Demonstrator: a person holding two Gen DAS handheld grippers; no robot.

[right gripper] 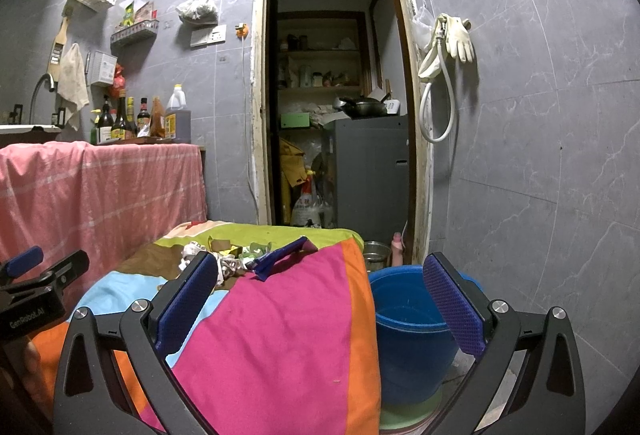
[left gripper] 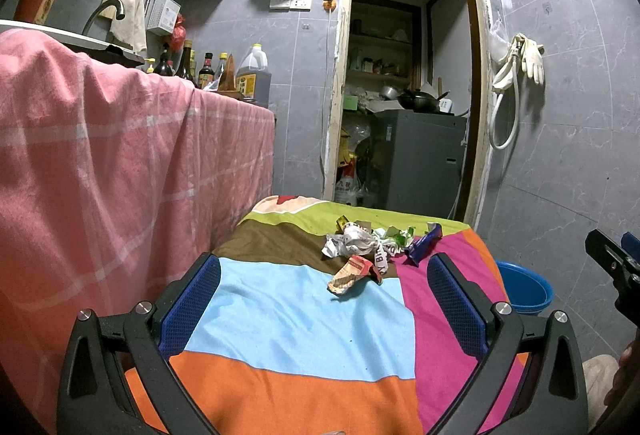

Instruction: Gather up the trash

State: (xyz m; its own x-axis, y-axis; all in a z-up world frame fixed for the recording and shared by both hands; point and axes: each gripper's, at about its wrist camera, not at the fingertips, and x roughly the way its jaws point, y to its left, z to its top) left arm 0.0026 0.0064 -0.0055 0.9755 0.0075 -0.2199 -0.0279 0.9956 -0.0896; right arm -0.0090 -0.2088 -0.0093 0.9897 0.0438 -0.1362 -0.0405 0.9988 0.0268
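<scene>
A: From the left wrist view, where is the trash?

B: A heap of crumpled wrappers [left gripper: 366,245] lies toward the far end of the tabletop [left gripper: 296,319], which is covered in a colour-block cloth. A red-and-cream wrapper [left gripper: 352,272] sits nearest, with a blue wrapper [left gripper: 423,242] at the heap's right edge. The left gripper [left gripper: 323,305] hangs short of the heap, its jaws spread wide and holding nothing.

A: How will the pieces handle?

B: They look light, thin and crinkly, probably slippery foil or paper. I'd pinch a raised fold or the bunched middle rather than a flat edge, which could slide out.

A: And the right wrist view?

B: The right gripper [right gripper: 320,309] also has its jaws wide and holds nothing. It points over the tabletop's right edge, where a blue bucket [right gripper: 408,339] stands on the floor just beside the tabletop. That is likely the place for the trash. The heap lies ahead and to the left, the blue wrapper being the closest of the pieces. The left gripper shows at the left border.
</scene>
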